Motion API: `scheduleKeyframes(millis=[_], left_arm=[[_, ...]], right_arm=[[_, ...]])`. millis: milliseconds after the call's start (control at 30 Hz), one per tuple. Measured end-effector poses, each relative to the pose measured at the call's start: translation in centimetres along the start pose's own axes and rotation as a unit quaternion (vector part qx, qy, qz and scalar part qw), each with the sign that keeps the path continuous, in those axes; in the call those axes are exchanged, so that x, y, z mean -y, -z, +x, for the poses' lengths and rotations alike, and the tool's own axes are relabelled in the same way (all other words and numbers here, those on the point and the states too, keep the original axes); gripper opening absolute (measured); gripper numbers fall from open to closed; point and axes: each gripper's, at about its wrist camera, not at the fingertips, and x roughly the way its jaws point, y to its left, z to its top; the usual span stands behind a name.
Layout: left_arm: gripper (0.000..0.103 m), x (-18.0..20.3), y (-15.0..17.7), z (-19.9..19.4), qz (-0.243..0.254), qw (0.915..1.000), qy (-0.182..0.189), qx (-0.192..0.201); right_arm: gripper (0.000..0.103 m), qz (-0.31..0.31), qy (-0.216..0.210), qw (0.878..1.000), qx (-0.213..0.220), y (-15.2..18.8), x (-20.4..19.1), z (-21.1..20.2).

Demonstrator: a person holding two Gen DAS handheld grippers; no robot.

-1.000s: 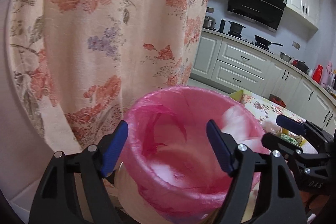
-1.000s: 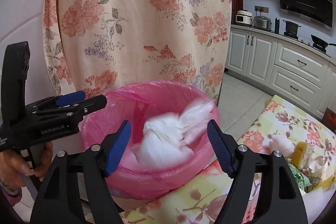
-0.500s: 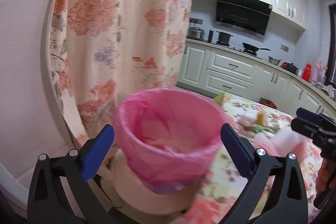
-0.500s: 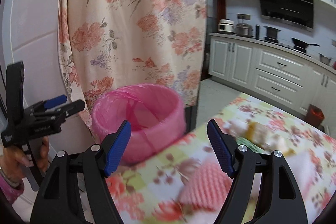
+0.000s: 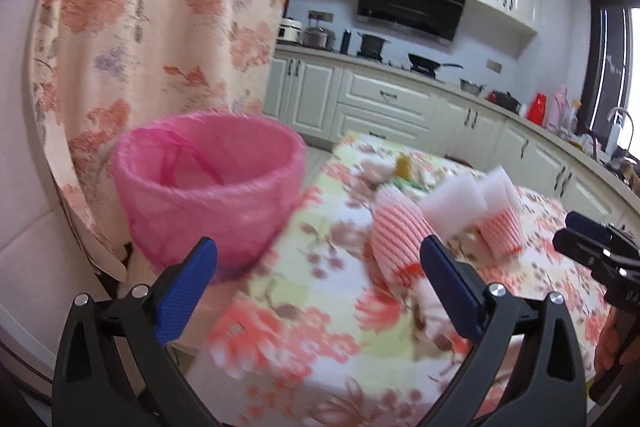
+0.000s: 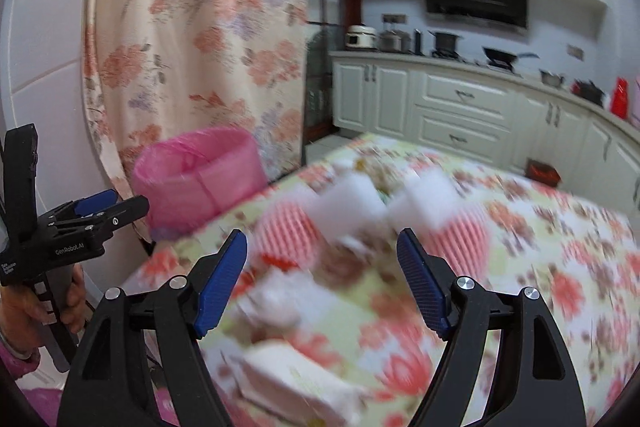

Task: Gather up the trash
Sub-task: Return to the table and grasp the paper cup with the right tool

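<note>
Two grippers, both empty. Left gripper (image 5: pixel 318 281): fingers spread wide, nothing between them, nearest the pink-lined bin (image 5: pixel 208 187) and above the bench (image 5: pixel 320 327), which wears a floral cloth. Right gripper (image 6: pixel 322 285): fingers likewise parted and empty, over the bench on the side away from the bin.

Trash still on the bench, listed outward from the bin:
- one white packet (image 6: pixel 296 383), closest to the right gripper, blurred;
- one pink ribbed foam sleeve (image 5: pixel 400 239), near the bin, just ahead of the left gripper;
- two white foam pieces (image 5: pixel 452 201), resting against the sleeves;
- a second pink ribbed sleeve (image 5: pixel 502 231), farther from the bin;
- a yellow item (image 5: pixel 402 163) and something green beside it, beyond the sleeves, too blurred to name.

The bin stands at the bench's edge, before a floral curtain (image 5: pixel 160 27); its contents are not visible. Kitchen cabinets (image 5: pixel 380 103) lie beyond.

Status, as a judgement: collection is partway at most; several pieces await pickup, the near sleeve likely next.
</note>
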Motion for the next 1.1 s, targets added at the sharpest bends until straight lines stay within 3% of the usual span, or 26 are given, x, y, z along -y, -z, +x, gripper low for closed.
scheduleKeyframes(millis=[333,633,1100], left_arm=[[0.098,3.4,3.3,1.2,0.044,0.9985,0.012,-0.029],[0.098,4.3,4.6,2.0,0.047,0.9981,0.012,-0.037],[0.098,5.4,5.2,2.6,0.069,0.9965,0.015,-0.044]], right_arm=[[0.074,0.016,-0.012,0.999,-0.040,6.0,1.7,-0.5],[0.077,0.004,-0.044,0.997,-0.058,7.3,0.8,0.2],[0.079,-0.020,-0.052,0.995,-0.089,8.1,0.2,3.8]])
